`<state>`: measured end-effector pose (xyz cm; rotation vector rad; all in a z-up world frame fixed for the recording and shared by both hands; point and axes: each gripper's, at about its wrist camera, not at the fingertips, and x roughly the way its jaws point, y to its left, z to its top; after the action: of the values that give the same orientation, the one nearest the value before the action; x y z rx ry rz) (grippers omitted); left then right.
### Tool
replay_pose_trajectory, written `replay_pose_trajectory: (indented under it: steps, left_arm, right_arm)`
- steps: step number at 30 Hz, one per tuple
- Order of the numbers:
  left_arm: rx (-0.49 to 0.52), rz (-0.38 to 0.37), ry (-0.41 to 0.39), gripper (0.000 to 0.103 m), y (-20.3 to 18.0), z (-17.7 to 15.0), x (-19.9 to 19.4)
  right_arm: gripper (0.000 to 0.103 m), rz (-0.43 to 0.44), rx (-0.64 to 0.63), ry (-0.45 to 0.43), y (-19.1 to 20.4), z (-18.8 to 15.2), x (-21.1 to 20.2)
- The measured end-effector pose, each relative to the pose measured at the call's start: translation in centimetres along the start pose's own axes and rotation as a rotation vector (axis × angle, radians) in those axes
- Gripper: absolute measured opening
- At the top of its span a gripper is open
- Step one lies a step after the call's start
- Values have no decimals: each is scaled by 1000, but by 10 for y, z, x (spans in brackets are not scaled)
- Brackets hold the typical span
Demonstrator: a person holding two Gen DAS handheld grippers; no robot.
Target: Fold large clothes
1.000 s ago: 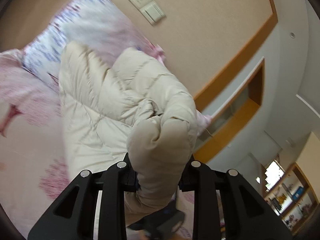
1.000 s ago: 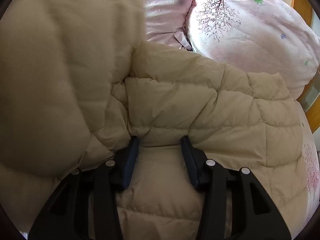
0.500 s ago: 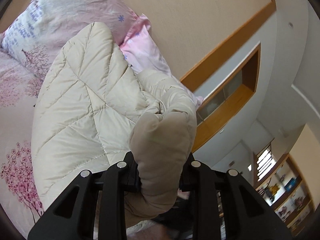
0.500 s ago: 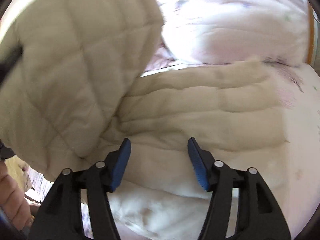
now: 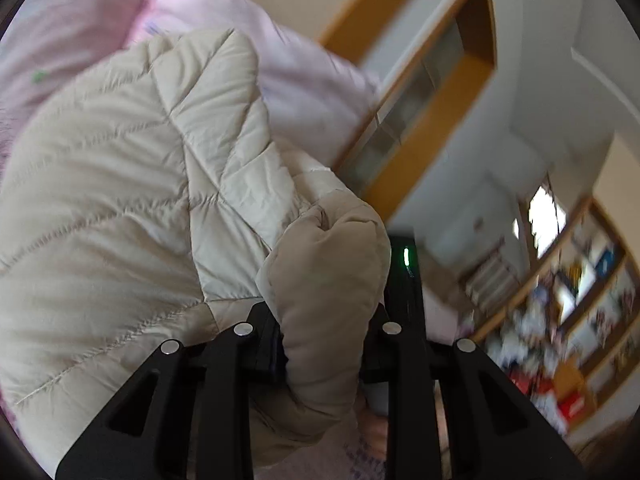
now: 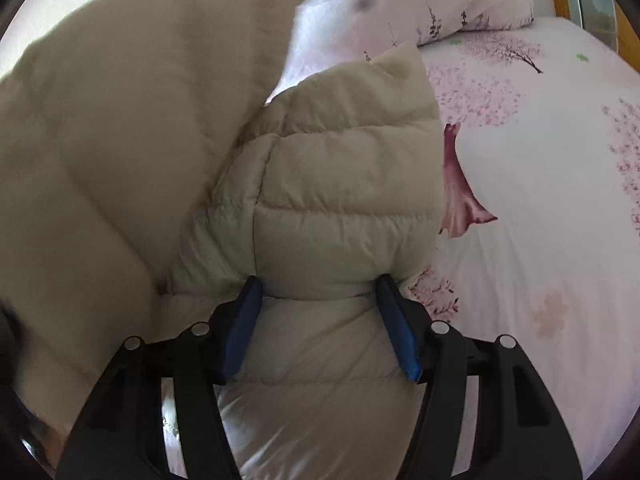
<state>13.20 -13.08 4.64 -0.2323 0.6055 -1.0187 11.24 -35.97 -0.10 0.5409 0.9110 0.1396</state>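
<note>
Jaws of the left gripper (image 5: pixel 324 344) are clamped on a thick puffy fold of a cream quilted jacket (image 5: pixel 132 216), which bulges up between the black fingers and hides the pads. Jaws of the right gripper (image 6: pixel 320 324) stand wide around another padded section of the jacket (image 6: pixel 344 208); the blue pads (image 6: pixel 244 320) touch its sides, but I cannot tell whether they squeeze it or only frame it.

Most of the jacket lies on a bed with a pink blossom-print sheet (image 6: pixel 540 240), pillows (image 5: pixel 288 80) at the far end. One large panel hangs raised at the left of the right wrist view, blurred.

Risks, as a judgement: the slick, springy padding could slide out of the right jaws if they are only resting on it, so the fold would fall crooked. The left hold takes a bunched lump, not a clean edge, so layers may shift unevenly. The raised panel could flop back and undo the fold.
</note>
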Motion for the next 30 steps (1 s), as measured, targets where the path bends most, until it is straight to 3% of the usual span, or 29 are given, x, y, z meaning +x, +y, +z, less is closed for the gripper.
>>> replay_pose_trajectory:
  steps: [4, 6, 8, 9, 12, 18, 26, 29, 30]
  left_arm:
    - [62, 50, 56, 26, -4, -9, 17]
    - [71, 62, 77, 27, -3, -11, 22]
    - [99, 85, 89, 27, -6, -15, 22]
    - [124, 100, 95, 28, -10, -15, 25]
    - [206, 145, 112, 32, -21, -22, 32]
    - [298, 193, 145, 36, -31, -31, 43]
    - [344, 218, 196, 36, -37, -37, 59]
    - [349, 222, 201, 38, -37, -33, 60]
    - [344, 214, 209, 41, -38, -31, 57]
  right_arm:
    - [56, -68, -2, -29, -23, 2, -23]
    - [56, -100, 58, -71, -43, 5, -43]
    - [58, -35, 151, -100, -65, 9, -59]
    - [58, 44, 215, -116, -76, 13, -68]
    - [60, 184, 269, -139, -83, 23, -81]
    - [60, 164, 134, -256, -42, 48, -95]
    - [59, 240, 44, -92, 5, 60, -62]
    - [16, 235, 47, -40, 10, 59, -49]
    - [12, 222, 54, -40, 11, 58, -47]
